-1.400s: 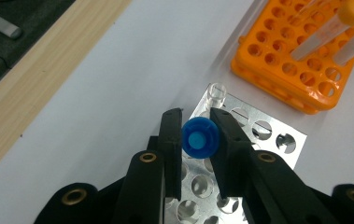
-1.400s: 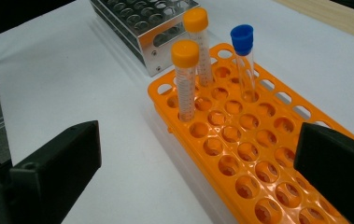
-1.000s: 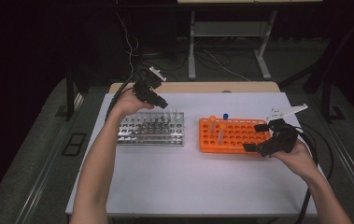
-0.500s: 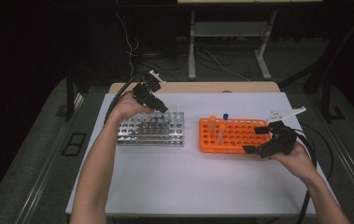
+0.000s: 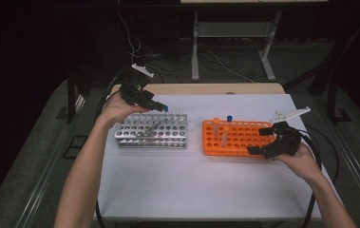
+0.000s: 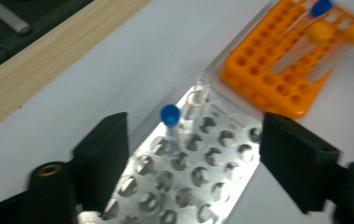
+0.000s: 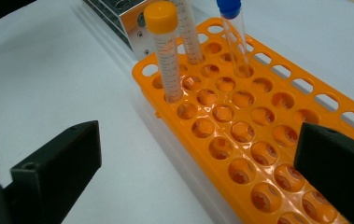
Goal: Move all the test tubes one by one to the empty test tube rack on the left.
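Black left gripper gapes wide — empty (blue-capped tube between jaws).

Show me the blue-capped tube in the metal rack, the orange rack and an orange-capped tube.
blue-capped tube (image 6: 169, 114): left gripper view, its cap.
orange rack (image 5: 244, 149): high view, front wall.
orange-capped tube (image 7: 161, 17): right gripper view, its cap.

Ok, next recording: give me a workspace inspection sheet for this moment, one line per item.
Surface: white table, wooden strip along its far edge.
Job's things: metal rack at left with a blue-capped tube standing in it; orange rack at right holding two orange-capped tubes and one blue-capped tube.
Clutter: nothing seen.
Grippers: left gripper open, jaws either side of the tube in the metal rack, not touching it; right gripper open, at the orange rack's near end, holding nothing.
Cables: black cables trail from the grippers.
Surroundings: dark floor, metal frame legs beyond the table.
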Action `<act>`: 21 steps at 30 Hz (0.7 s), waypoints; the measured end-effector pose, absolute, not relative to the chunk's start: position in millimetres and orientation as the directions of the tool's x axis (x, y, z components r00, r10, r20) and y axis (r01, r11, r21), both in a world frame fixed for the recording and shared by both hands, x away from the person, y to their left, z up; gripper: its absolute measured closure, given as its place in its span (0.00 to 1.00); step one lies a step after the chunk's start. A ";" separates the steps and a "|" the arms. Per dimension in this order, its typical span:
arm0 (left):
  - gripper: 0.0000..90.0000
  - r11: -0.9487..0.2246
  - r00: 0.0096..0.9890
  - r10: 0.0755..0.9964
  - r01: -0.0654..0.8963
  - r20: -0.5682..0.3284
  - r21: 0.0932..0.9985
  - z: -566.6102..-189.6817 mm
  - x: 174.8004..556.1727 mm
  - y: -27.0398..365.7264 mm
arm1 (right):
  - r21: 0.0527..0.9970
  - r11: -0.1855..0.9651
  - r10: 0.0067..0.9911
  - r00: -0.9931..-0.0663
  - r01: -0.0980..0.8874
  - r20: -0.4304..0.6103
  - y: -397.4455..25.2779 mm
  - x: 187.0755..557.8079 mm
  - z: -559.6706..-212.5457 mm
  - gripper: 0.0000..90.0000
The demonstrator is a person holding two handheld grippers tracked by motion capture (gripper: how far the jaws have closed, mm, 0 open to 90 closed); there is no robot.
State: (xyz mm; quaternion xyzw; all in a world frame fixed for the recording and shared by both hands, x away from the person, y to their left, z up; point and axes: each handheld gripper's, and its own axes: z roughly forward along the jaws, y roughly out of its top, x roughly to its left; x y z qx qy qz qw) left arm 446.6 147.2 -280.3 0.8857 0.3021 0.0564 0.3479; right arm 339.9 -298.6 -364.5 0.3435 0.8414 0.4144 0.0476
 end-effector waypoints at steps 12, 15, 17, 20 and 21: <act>0.00 -0.556 0.818 0.570 0.452 -0.076 0.697 -269.9 402.9 154.1 | 0.711 0.450 0.631 -0.756 0.541 0.176 -285.8 361.1 -363.5 0.00; 0.00 -0.562 0.826 0.560 0.433 -0.061 0.704 -269.1 394.5 153.6 | 0.705 0.462 0.633 -0.757 0.538 0.163 -281.8 366.6 -362.5 0.00; 0.00 -0.572 0.832 0.553 0.425 -0.052 0.702 -269.4 389.7 152.4 | 0.707 0.462 0.632 -0.758 0.536 0.161 -279.4 370.6 -361.6 0.00; 0.00 -0.584 0.840 0.541 0.414 -0.045 0.699 -269.3 383.9 149.6 | 0.704 0.468 0.633 -0.759 0.534 0.155 -275.4 376.3 -361.0 0.00; 0.00 -0.586 0.842 0.538 0.410 -0.042 0.699 -269.0 382.1 148.6 | 0.704 0.470 0.636 -0.757 0.533 0.148 -274.1 378.2 -360.9 0.00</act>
